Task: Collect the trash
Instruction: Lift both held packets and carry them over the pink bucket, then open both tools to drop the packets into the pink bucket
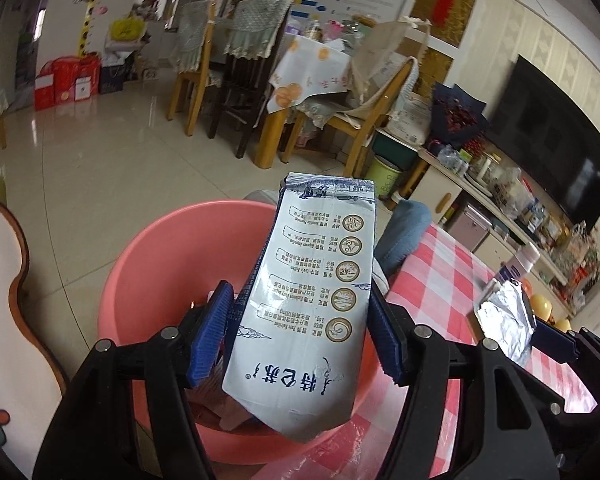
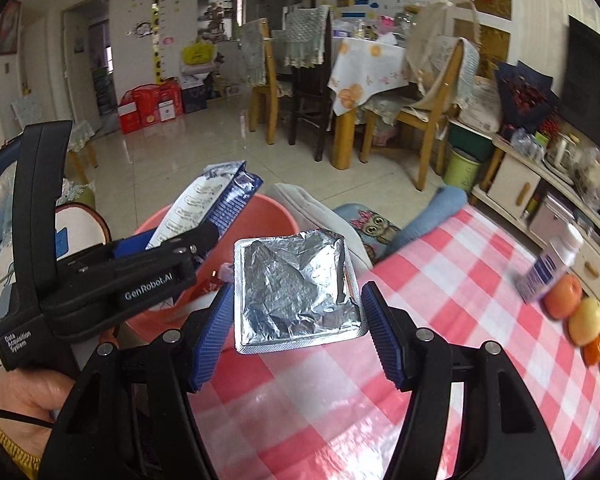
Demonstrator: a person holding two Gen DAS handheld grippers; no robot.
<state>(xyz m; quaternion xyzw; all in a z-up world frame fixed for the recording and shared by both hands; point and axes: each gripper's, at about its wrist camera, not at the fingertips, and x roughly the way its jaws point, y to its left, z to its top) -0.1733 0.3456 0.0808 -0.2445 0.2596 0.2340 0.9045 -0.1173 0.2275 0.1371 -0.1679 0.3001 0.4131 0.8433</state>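
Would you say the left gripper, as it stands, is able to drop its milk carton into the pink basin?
Probably yes: the left gripper holds the milk carton right over the open pink basin, with nothing between them; some trash already lies inside.

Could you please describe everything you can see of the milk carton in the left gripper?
The milk carton is a flattened, creased paper box, white-grey with blue edges, printed text and round brown emblems. It is clamped between the left gripper's blue pads, sealed end pointing away, tilted above the pink basin, which already holds some scraps.
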